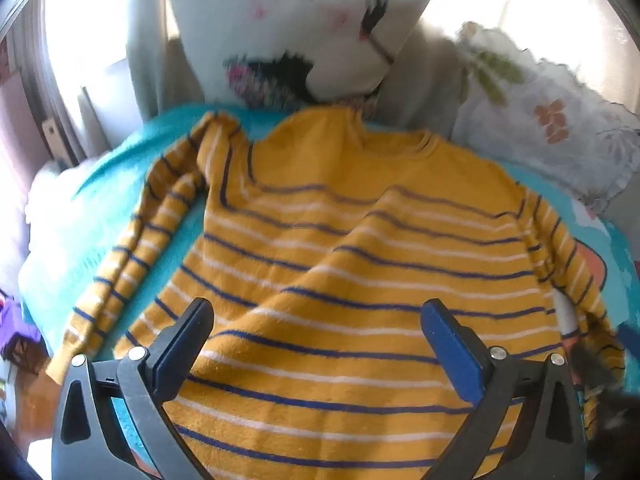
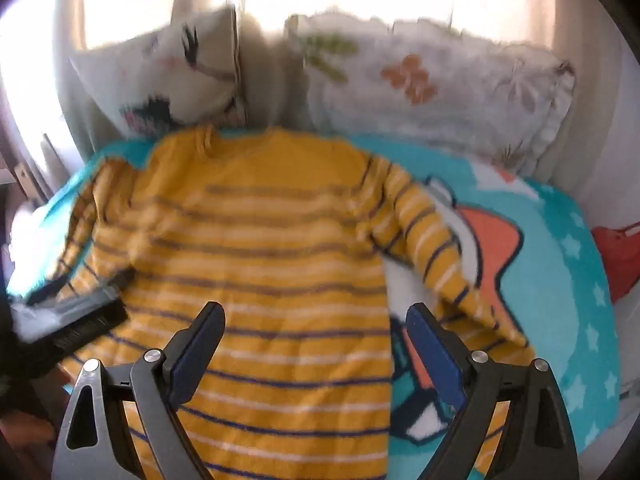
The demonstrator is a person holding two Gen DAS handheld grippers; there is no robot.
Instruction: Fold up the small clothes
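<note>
A small yellow sweater with navy and white stripes lies spread, neck away from me, on a teal blanket. Its sleeves lie out to each side. My left gripper is open and empty above the sweater's lower body. In the right wrist view the sweater fills the middle, with its right sleeve stretched over the blanket's cartoon print. My right gripper is open and empty above the sweater's lower right edge. The left gripper shows blurred at the sweater's left side.
Two printed pillows stand at the far edge of the bed against bright curtained windows. The teal blanket reaches to the right, with a red object beyond it. Purple items lie at the bed's left side.
</note>
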